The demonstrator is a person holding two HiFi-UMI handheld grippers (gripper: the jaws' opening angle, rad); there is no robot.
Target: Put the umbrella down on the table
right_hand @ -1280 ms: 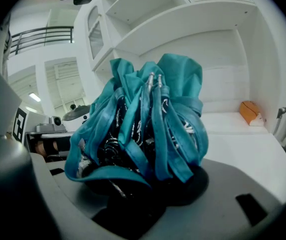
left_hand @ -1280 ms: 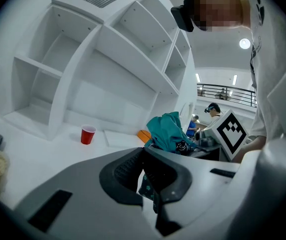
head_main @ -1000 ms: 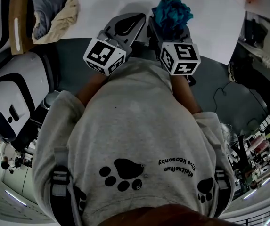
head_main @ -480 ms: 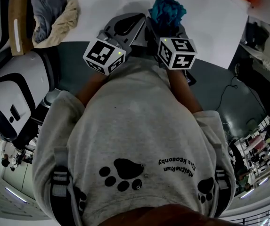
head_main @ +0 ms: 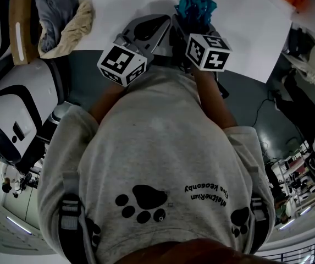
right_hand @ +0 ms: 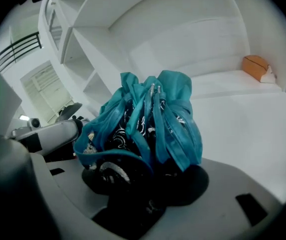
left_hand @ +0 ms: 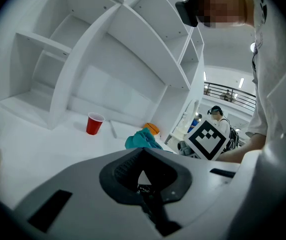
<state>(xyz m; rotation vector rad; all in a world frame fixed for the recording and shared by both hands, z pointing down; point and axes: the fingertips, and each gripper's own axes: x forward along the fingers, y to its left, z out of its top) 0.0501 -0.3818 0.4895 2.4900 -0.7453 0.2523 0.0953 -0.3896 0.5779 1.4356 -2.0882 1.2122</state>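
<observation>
At the near edge of the white table [head_main: 245, 26], my right gripper [right_hand: 143, 184] has its jaws clamped on the umbrella [right_hand: 147, 119], which fills the gap between them. It is folded up into a loose bunch: teal folds hang over one another, with a black lining printed in white showing between them and thin metal rib tips poking out at the top. From the head view the bundle [head_main: 195, 7] sticks out past the gripper over the tabletop; I cannot tell whether it touches the surface.

My left gripper [left_hand: 143, 176] sits just beside it, jaws drawn together with nothing between them.

Farther back, a red cup [left_hand: 95, 123] stands upright on the table near the foot of the white shelving [left_hand: 108, 59]; its inside is out of my sight. An orange object [right_hand: 255, 64] lies at the back of the table, well apart from the umbrella. A heap of grey and beige cloth [head_main: 64, 15] rests at the far left corner.
</observation>
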